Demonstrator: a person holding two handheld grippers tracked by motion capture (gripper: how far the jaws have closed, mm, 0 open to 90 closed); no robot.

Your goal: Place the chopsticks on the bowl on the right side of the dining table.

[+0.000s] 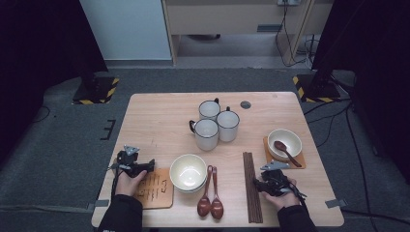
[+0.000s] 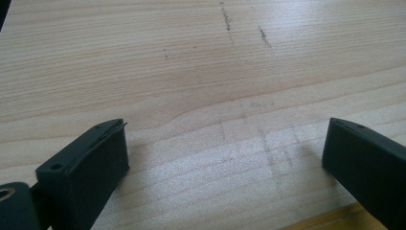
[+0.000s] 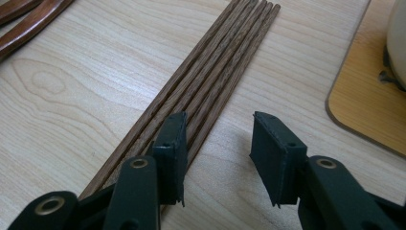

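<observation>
Two tools sit low over the bench (image 1: pixel 154 121). My right tool (image 3: pixel 218 158), jaws apart and gripping nothing, straddles the edge of the chopsticks (image 3: pixel 210 76) at twelve o'clock; closing may scatter them. Left tool (image 2: pixel 225 158) is released over bare wood.

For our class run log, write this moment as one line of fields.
right gripper: open, one finger resting over the dark wooden chopsticks | left gripper: open above bare light wooden table | held: nothing
</observation>
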